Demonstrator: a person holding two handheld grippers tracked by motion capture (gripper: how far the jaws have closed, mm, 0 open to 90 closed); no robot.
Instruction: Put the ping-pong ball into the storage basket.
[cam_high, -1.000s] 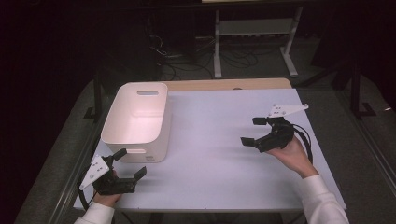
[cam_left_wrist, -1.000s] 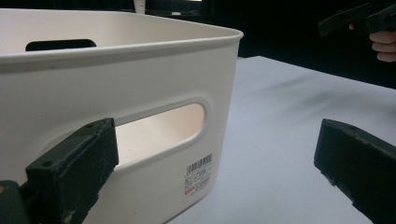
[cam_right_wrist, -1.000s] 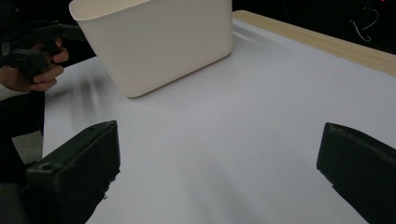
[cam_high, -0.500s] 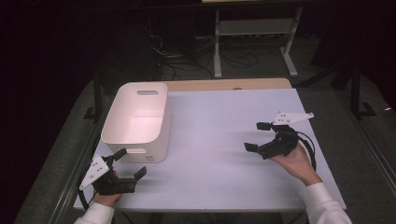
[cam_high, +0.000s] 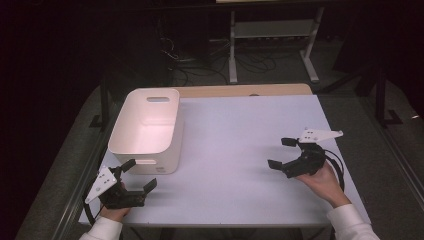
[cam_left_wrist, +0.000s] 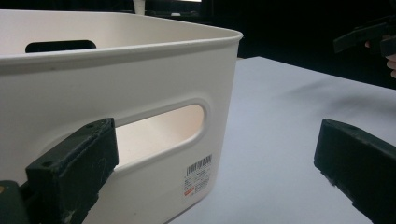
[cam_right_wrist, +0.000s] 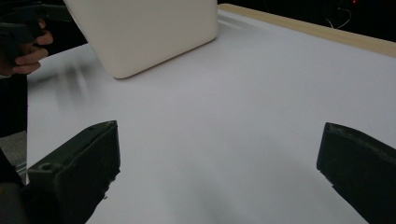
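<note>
- From the high view we looked forward and down over the whole white table (cam_high: 235, 150), with the dark floor and a metal stand (cam_high: 270, 35) beyond its far edge.
- From the left gripper view we sat low at the table's near left corner, very close to the white bin (cam_left_wrist: 116, 93), facing its near wall.
- From the right gripper view we looked low across the table toward the bin (cam_right_wrist: 149, 32), farther off.
- Both gripper views shared the bin and the tabletop.
</note>
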